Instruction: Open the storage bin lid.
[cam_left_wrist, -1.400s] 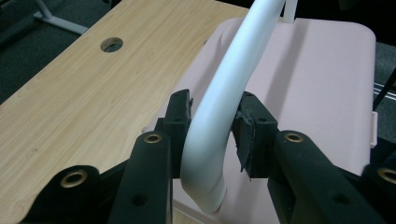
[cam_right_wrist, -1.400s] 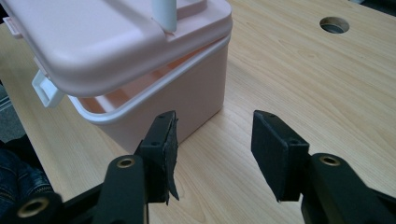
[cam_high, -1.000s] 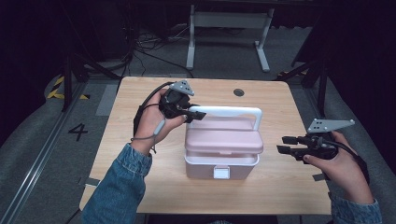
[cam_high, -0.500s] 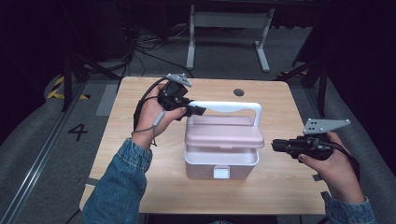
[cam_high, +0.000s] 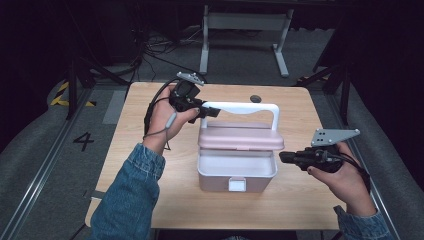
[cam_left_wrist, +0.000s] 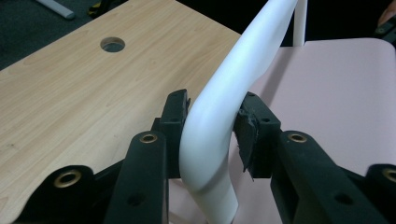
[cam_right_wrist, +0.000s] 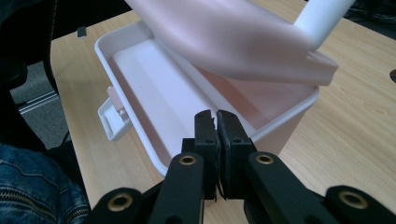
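the pink box (cam_high: 237, 172) sits mid worktop (cam_high: 150, 165) with its lid (cam_high: 240, 140) now lifted partway. left tongs (cam_left_wrist: 212, 133) are clamped on the white handle (cam_high: 240, 106), raising it. right tongs (cam_right_wrist: 215, 123) just snapped closed on nothing, beside the box's rim. the lid was down a second ago; still needs swinging fully open.

The tabletop (cam_high: 150, 150) is evenly lit from above while the room around it sinks into near black. Shadows stay soft. Both gripper views are slightly soft close up, with mild glare on the handle (cam_left_wrist: 243, 60).
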